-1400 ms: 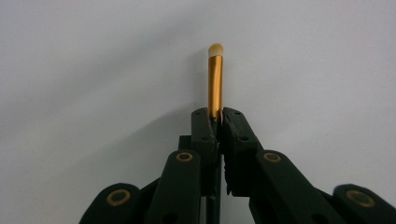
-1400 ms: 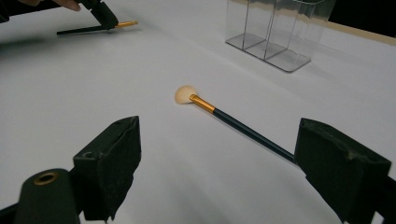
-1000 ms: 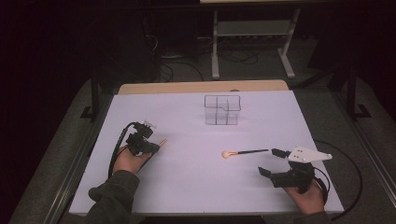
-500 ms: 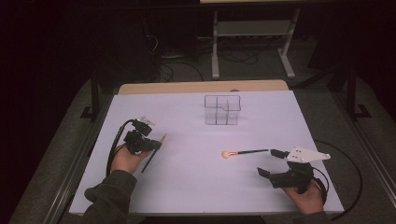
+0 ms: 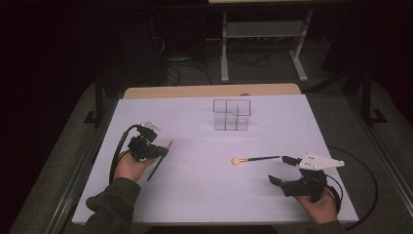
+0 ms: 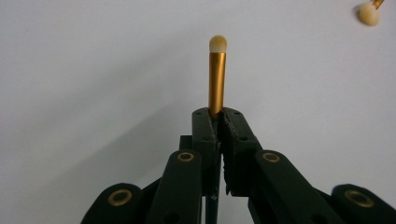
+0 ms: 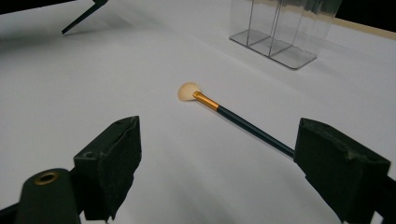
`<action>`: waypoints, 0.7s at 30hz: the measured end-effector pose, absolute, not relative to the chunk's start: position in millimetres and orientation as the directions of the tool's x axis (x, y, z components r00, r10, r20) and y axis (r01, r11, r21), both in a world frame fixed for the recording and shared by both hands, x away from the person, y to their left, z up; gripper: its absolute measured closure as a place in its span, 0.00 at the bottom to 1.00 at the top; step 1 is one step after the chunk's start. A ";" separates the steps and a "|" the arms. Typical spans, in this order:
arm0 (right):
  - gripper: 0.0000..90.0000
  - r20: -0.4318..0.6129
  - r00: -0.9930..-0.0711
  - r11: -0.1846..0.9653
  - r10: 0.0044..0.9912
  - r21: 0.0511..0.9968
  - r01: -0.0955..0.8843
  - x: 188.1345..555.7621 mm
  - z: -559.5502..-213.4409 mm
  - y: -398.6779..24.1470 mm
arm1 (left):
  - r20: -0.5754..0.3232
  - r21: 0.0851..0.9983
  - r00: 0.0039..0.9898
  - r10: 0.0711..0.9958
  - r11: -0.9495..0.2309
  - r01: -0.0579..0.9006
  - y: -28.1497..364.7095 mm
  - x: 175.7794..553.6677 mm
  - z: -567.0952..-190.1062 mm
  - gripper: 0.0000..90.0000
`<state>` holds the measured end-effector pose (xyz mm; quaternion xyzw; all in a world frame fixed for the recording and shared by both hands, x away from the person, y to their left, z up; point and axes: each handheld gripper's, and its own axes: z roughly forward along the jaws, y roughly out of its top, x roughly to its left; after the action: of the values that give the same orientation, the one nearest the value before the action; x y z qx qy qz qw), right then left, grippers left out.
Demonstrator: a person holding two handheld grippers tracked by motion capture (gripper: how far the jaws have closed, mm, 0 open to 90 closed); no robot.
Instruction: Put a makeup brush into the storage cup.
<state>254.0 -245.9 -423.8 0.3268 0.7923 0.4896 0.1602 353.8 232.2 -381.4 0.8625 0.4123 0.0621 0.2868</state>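
High view: white table; left tool at centre left, clamped on a slim brush that slants across its tip; right tool at lower right, jaws spread wide and holding nothing; second brush flat on the table right of centre, its dark handle end just beside the right tool; clear divided organiser above centre. Left gripper view: jaws pinched on the slim brush's gold ferrule, pale tip at top centre. Right gripper view: second brush at centre, organiser upper right.

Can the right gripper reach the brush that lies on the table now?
Probably yes. The right gripper is open, and the brush lies flat just ahead of it, its handle running toward the jaws. Only bare table lies between them.
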 end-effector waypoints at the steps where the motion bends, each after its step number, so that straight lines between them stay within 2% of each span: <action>1: 0.16 0.065 -0.735 0.308 0.675 0.881 0.360 254.1 -423.9 -245.9 | -0.132 0.549 0.654 0.745 -0.494 0.674 232.9 353.1 -379.8 0.94; 21: 0.16 0.069 -0.749 0.328 0.659 0.870 0.368 254.5 -425.4 -238.8 | -0.172 0.649 0.701 0.692 -0.455 0.609 230.9 338.3 -358.0 0.94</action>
<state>254.5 -238.8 -425.4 0.3205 0.8009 0.4830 0.1503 338.3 230.9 -358.0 0.8510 0.3824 0.0586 0.3552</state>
